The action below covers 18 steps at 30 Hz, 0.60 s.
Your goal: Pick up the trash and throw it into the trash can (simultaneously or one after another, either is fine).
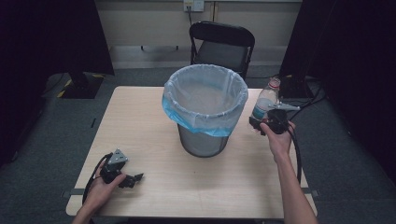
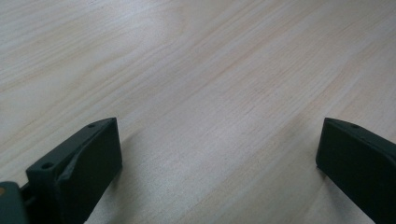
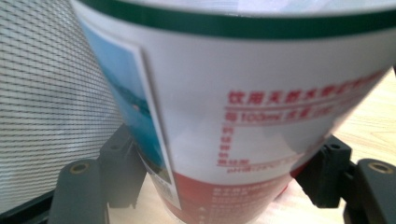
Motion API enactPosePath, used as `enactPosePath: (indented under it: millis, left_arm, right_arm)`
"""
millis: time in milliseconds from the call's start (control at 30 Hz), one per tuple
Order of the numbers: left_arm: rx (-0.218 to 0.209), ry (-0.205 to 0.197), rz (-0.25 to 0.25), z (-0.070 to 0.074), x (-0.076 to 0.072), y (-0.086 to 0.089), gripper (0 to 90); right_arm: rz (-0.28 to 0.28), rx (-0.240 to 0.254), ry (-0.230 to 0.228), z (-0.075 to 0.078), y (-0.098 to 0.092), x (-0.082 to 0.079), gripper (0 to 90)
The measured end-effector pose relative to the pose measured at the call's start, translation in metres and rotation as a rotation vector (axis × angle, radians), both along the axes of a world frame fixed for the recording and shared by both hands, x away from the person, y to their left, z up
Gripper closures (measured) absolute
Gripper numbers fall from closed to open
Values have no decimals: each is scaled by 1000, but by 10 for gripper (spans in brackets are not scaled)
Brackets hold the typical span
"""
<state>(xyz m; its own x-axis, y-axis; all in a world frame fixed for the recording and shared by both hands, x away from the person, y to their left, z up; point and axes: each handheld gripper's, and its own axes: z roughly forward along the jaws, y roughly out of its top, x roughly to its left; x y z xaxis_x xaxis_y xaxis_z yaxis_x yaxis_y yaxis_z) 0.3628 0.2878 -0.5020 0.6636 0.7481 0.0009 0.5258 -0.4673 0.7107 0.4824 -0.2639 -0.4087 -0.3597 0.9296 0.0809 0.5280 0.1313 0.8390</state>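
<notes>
Two grippers are at work over the wooden table (image 1: 140, 121), and I go from the left side to the right. At about seven o'clock of the table, the left gripper (image 1: 136, 178) rests low on the wood with its jaws standing wide apart and nothing between them; the left gripper view shows bare wood grain between the two black jaws. In the middle stands the wire-mesh waste bin (image 1: 204, 140), lined with a thin bag (image 1: 205, 109) that is clear above and blue where it folds over the rim. At about three o'clock of the bin, just beside its rim, the right gripper (image 1: 255, 125) holds a plastic water bottle (image 1: 264, 103) upright and lifted off the table. Its jaws are closed on the lower body of the bottle, on the printed label (image 3: 261, 116), as the right gripper view shows from very near. I judge the bottle to be light, because it looks mostly empty, though the water level is hard to read. Its thin wall should give under pressure, and the glossy label may be slippery, so a moderate squeeze is better than a hard one. The low hold seems acceptable for a short carry, but a hold nearer the middle would tip less.
</notes>
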Motion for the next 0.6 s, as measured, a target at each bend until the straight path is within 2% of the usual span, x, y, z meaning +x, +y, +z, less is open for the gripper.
enactPosePath:
  millis: [267,400,600]
  left_arm:
    - [-2,0,2,0,0,0,0]
    - [-2,0,2,0,0,0,0]
    - [-2,0,2,0,0,0,0]
  right_arm:
    - [-6,30,-28,16,-3,-23,283]
    - [11,60,-59,29,-4,-38,283]
    - [39,67,-90,45,0,-52,283]
